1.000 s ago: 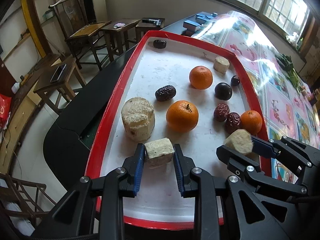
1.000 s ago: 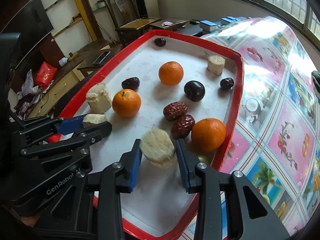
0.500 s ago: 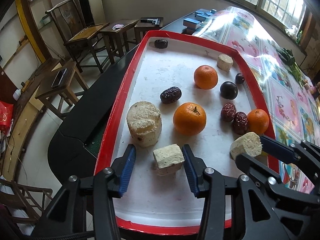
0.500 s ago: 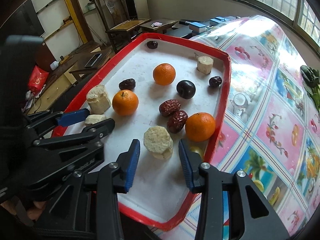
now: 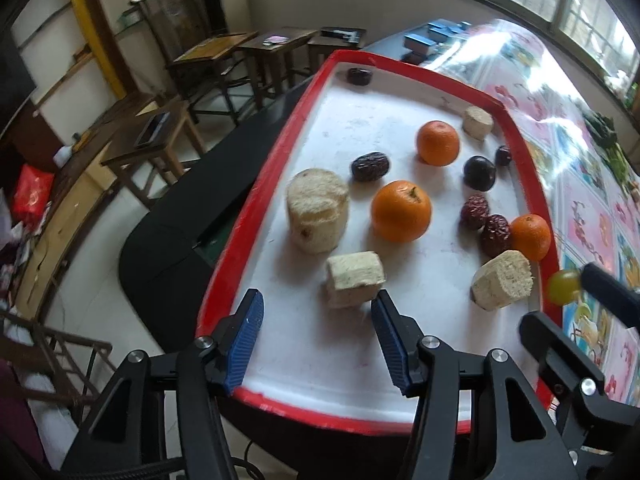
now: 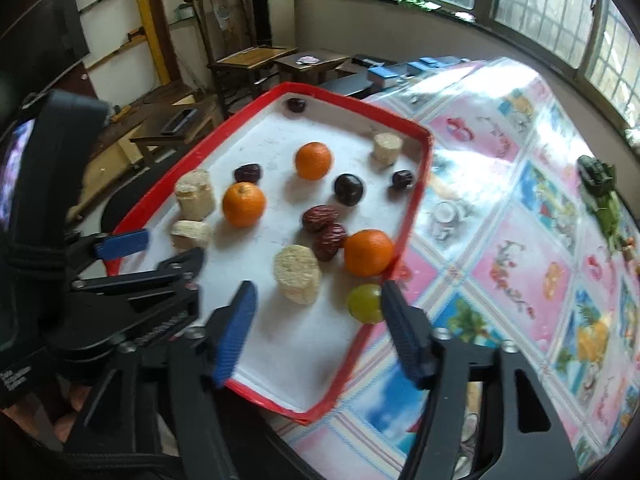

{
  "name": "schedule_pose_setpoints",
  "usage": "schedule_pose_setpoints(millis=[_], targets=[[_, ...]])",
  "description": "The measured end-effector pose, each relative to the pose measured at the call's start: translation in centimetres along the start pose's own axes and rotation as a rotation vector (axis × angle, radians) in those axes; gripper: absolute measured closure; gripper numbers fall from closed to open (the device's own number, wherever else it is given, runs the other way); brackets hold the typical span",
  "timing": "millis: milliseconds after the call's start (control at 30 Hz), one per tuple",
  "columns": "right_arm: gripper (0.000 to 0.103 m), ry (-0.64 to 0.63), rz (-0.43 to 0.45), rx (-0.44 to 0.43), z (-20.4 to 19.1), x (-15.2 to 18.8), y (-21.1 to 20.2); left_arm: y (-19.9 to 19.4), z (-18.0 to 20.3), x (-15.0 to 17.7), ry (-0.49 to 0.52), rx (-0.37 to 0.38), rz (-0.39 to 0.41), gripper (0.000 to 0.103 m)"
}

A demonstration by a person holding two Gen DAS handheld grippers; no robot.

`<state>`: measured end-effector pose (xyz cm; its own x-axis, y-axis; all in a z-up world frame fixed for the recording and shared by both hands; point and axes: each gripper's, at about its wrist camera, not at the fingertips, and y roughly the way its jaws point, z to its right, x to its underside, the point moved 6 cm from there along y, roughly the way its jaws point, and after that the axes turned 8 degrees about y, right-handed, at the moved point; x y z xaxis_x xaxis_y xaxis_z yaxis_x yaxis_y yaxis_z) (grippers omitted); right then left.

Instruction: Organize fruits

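Both your grippers have let go and backed off since a second ago: the left gripper (image 5: 316, 336) then clamped the small cane block (image 5: 354, 280), and the right gripper (image 6: 316, 328) clamped the cut cane piece (image 6: 297, 274). Now your left jaws stand wide apart with the block lying free on the tray (image 5: 224, 268) just ahead of them. Your right jaws are spread too, holding nothing; the cane piece sits on the tray in front of them, and a green grape (image 6: 365, 303) rests right against the inner face of the right-hand finger (image 6: 404, 336), by the tray's red rim.

On the tray you also have a big cane stump (image 5: 318, 210) beside an orange (image 5: 401, 211), a second orange (image 5: 437, 143) farther back, a third orange (image 5: 531, 237) at the right rim touching two red dates (image 5: 485, 222), a dark plum (image 5: 479, 173), and a dark date (image 5: 370, 166).
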<state>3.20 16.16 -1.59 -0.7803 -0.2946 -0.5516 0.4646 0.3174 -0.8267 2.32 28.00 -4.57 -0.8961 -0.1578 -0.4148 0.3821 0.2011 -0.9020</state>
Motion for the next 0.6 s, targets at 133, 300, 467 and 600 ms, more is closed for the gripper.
schedule_pose_setpoints(millis=[133, 300, 467, 600], targets=[[0.019, 0.058, 0.005, -0.005, 1.0, 0.2, -0.3, -0.9, -0.4, 0.2, -0.031, -0.033, 0.020, 0.047], [0.013, 0.076, 0.006, 0.030, 1.2, 0.8, -0.5, -1.0, -0.3, 0.4, -0.001, -0.022, 0.032, 0.047], [0.010, 0.078, 0.036, 0.066, 1.4, 1.6, -1.4, -1.3, 0.0, 0.8, 0.014, -0.005, 0.055, 0.047], [0.010, 0.070, 0.056, 0.079, 1.6, 1.7, -2.0, -1.8, 0.3, 0.8, 0.018, 0.007, 0.074, 0.047]])
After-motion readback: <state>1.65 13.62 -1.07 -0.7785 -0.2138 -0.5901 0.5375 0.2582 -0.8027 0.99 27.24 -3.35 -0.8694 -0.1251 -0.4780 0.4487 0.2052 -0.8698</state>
